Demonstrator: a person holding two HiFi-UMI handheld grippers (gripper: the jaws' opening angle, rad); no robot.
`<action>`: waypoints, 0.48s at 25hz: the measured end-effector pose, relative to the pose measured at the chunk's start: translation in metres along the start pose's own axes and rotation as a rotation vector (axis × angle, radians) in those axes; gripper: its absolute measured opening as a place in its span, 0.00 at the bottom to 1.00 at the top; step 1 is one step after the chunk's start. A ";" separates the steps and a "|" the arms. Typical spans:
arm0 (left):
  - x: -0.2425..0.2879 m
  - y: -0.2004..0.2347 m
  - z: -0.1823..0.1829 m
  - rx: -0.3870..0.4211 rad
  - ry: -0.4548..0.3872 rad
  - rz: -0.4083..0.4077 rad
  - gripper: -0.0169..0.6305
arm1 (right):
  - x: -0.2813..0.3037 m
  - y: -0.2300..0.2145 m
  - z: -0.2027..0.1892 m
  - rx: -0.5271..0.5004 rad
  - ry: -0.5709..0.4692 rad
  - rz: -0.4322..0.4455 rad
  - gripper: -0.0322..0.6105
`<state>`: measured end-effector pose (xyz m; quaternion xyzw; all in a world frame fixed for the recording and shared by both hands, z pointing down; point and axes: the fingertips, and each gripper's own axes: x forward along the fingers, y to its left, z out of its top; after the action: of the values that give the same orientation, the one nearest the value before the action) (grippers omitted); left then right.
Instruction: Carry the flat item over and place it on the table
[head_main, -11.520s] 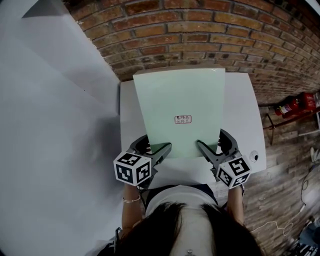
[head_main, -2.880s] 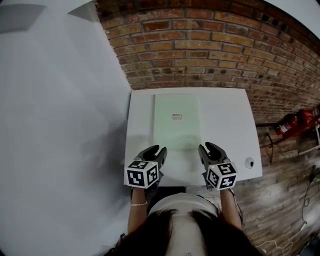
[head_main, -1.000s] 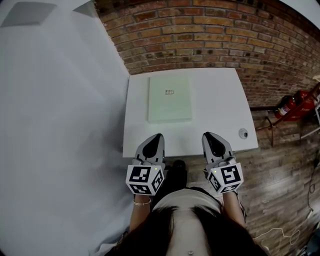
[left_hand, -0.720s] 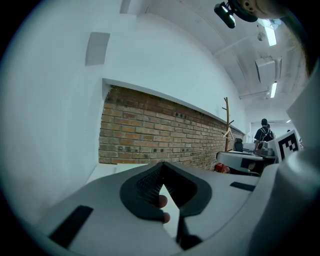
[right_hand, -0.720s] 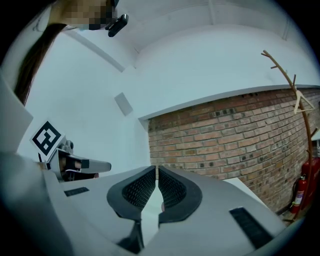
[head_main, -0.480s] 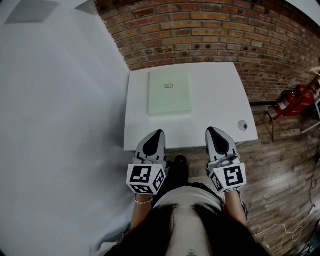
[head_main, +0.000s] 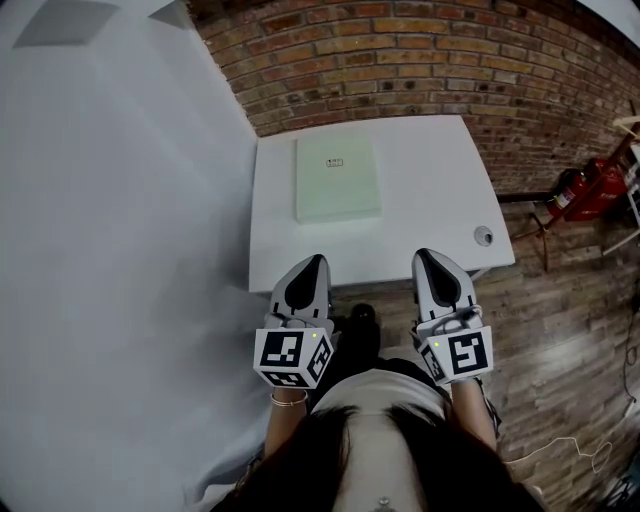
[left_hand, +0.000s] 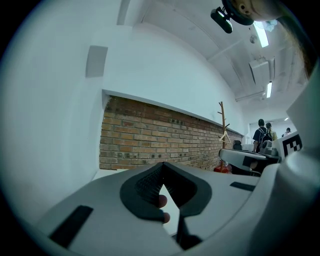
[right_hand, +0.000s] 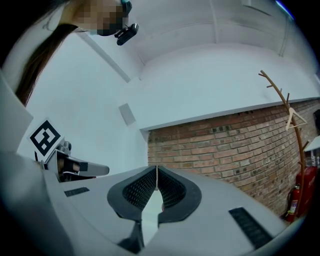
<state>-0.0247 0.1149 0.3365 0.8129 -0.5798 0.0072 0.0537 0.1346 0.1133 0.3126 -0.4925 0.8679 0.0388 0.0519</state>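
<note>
A pale green flat sheet (head_main: 337, 178) with a small label lies flat on the white table (head_main: 440, 200), toward its left back part. My left gripper (head_main: 313, 262) is shut and empty, hovering at the table's near edge. At the same edge, further right, my right gripper (head_main: 428, 256) is also shut with nothing in it. Both are well clear of the sheet. In the left gripper view the jaws (left_hand: 163, 166) meet at the tips; in the right gripper view the jaws (right_hand: 156, 171) are pressed together too.
A brick wall (head_main: 400, 60) runs behind the table and a white wall (head_main: 110, 220) stands on the left. A small round fitting (head_main: 484, 236) sits near the table's right front corner. A red fire extinguisher (head_main: 578, 190) stands on the wooden floor at right. A coat stand (right_hand: 287, 120) is by the wall.
Both grippers have drawn back from the table toward the person and risen a little. The sheet stays where it lay on the table.
</note>
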 end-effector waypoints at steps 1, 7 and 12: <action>-0.002 -0.001 0.000 0.001 -0.002 0.000 0.04 | -0.003 0.000 0.000 -0.001 -0.002 -0.006 0.12; -0.019 -0.008 -0.003 0.003 -0.010 0.002 0.04 | -0.022 0.008 0.001 -0.022 -0.004 -0.018 0.12; -0.033 -0.012 -0.005 0.018 -0.017 0.002 0.04 | -0.035 0.015 0.002 -0.025 -0.001 -0.025 0.11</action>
<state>-0.0239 0.1501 0.3378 0.8129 -0.5809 0.0056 0.0417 0.1399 0.1508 0.3156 -0.5039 0.8611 0.0492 0.0467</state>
